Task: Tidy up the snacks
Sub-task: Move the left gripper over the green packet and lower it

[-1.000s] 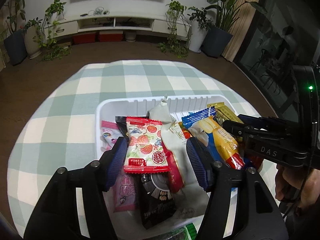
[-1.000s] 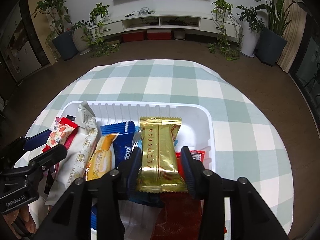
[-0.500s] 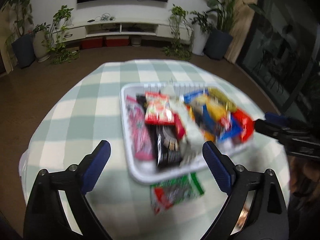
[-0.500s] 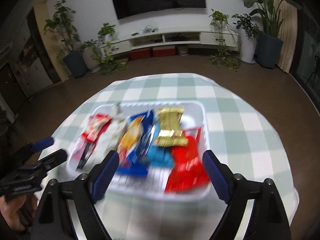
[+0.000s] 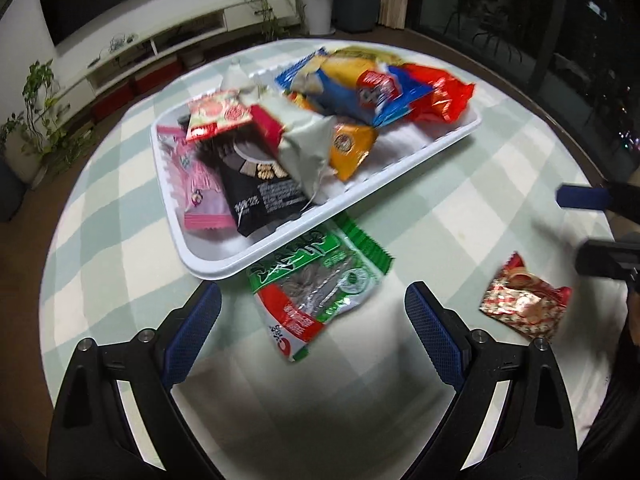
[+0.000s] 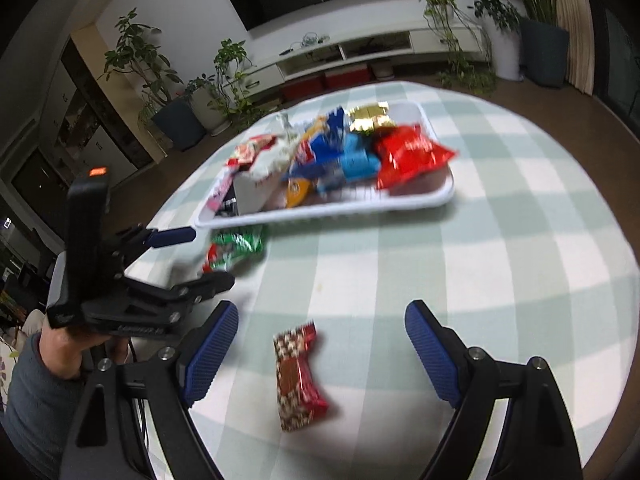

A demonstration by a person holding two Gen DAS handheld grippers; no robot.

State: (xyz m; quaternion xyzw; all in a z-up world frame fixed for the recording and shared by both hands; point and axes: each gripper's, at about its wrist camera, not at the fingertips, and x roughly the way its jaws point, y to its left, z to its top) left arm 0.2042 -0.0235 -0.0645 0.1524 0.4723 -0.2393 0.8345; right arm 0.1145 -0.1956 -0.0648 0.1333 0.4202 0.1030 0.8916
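A white tray (image 5: 360, 200) full of several snack packets sits on the round checked table; it also shows in the right wrist view (image 6: 416, 204). A green and red packet (image 5: 316, 284) lies on the cloth just in front of the tray, between the fingers of my open left gripper (image 5: 312, 340) and a little beyond them; it shows blurred in the right wrist view (image 6: 236, 246). A small red and gold packet (image 6: 298, 376) lies between the fingers of my open right gripper (image 6: 320, 348); it also shows in the left wrist view (image 5: 524, 304). Both grippers are empty.
The table's cloth (image 6: 500, 260) has green and white checks and ends at a round edge on all sides. My left gripper's body (image 6: 120, 280) is at the left of the right wrist view. Plants and a TV cabinet (image 6: 360, 48) stand far behind.
Both grippers have let go of the packets in the tray, opened wide and pulled back toward me. Each now faces a loose packet on the cloth in front of the tray.
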